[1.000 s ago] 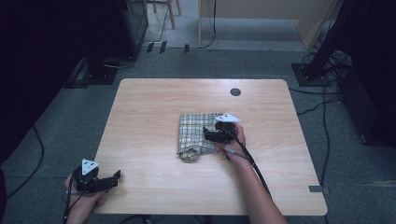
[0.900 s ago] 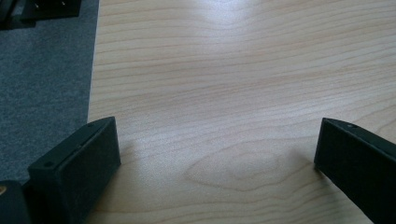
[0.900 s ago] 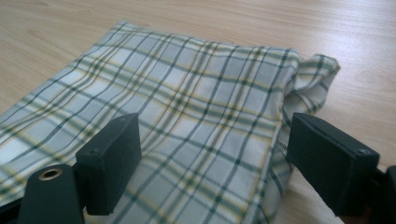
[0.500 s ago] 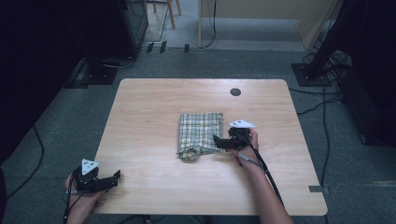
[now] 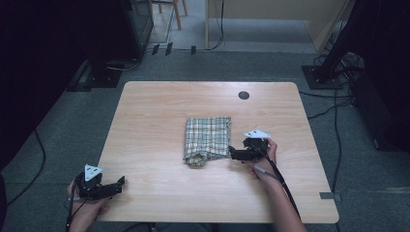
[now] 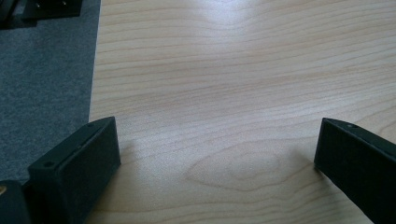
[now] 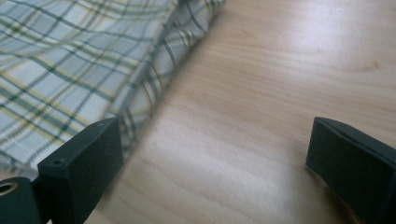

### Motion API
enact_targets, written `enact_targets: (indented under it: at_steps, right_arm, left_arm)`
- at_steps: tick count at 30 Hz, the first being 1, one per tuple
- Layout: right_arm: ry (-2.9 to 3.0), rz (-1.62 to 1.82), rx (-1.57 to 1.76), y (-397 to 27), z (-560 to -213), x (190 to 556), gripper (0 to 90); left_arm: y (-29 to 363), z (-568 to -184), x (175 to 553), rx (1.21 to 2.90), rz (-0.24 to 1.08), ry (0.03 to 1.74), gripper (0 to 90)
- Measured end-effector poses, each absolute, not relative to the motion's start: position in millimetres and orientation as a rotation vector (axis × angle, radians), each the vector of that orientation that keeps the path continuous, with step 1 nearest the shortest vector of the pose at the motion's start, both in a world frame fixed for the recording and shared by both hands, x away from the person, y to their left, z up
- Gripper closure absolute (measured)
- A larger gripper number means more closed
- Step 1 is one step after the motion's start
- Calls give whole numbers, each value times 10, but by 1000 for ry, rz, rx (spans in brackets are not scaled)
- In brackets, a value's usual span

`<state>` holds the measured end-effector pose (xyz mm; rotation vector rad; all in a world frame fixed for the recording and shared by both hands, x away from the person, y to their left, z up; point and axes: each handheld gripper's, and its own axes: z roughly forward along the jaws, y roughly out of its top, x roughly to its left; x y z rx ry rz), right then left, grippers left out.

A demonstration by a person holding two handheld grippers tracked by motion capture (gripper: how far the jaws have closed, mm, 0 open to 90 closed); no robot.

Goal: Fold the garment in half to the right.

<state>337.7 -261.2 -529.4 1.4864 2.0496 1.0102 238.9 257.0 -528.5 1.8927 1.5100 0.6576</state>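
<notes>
My right gripper [image 5: 231, 153] is off the cloth now. A second ago it sat over the right side of the folded plaid cloth [image 5: 208, 139]; half a second ago it had slid to the cloth's right edge; at this moment it lies just beside the cloth's lower right corner, jaws pointing left toward the fabric. In the right gripper view [image 7: 212, 154] my jaws are spread wide with bare wood between them, nothing held; the plaid cloth [image 7: 79, 65] fills the upper left, its folded edge running past my left jaw, which sits right against or just over that edge, I cannot tell which. My right hand [image 5: 263, 159] wraps the gripper body, the cable trailing back along my forearm.

The cloth itself has not shifted across the three moments: it lies folded near the middle of the table [image 5: 159, 111], a little right of centre, its lower left corner bunched.

My left gripper [image 5: 118, 184] has stayed put at the near left corner of the table, my left hand [image 5: 84, 205] around it. In the left gripper view [image 6: 217, 149] the jaws stand wide apart over plain wood, gripping nothing, with grey carpet [image 6: 42, 84] beyond the table's edge.

A small dark round hole [image 5: 243, 95] marks the far side of the tabletop.
</notes>
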Motion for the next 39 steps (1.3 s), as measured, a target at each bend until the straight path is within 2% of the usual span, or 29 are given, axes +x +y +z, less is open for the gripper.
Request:
enact_targets:
  at_steps: [16, 39]
  right_arm:
    - [2052, 905, 1475, -2840, -5314, 3123, 12]
    - [1976, 884, 1550, -3529, -5332, 2574, 12]
  left_arm:
    - [2572, -5286, 2390, 1885, 656, 1513, 6]
    - [2567, -5287, 2390, 1888, 663, 1518, 5]
